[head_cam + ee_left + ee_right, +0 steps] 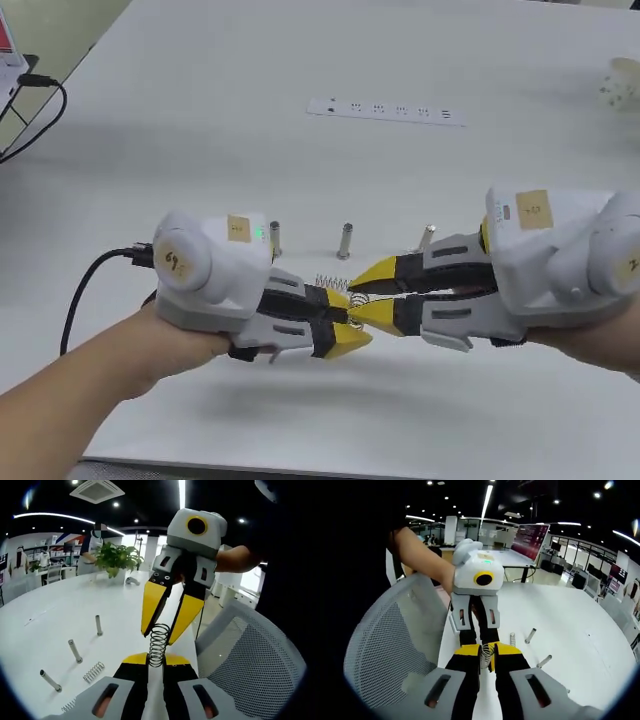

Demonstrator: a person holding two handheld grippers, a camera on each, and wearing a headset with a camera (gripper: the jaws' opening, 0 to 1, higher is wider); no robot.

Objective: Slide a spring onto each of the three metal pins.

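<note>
Left gripper view: the small coiled steel spring (159, 646) stands in the centre of the frame. Its lower end sits between the yellow tips of the left gripper (156, 659). Its upper end sits between the yellow tips of the right gripper (159, 637), which reaches in from the top. Both tongs look closed on the spring, one at each end. The right gripper view agrees, with the coil pinched between that gripper's own tips at bottom centre.

Step in hand, my judgement: a hand-over or re-grip of the first spring. The three short grey metal pins, middle one at (345, 240), stand upright and bare in a row just above the grippers in the head view. No spring is on a pin yet. A second loose steel spring (94, 671) lies on the white table (200, 140), lower left in the left gripper view, near the pins.

Next move, as I read it:
- One gripper lets go, so the other holds the spring by one end with the far end free.
- The coil's axis is turned in line with a pin, the open end set over the pin's top, then slid down.
- The hold should be light, since a spring this small should squash or flick out easily.

Pose: in the head view both grippers sit low in the frame, nose to nose and roughly level above the table. The left hand (160, 350) comes in from the lower left, the right hand from the right edge.
</note>
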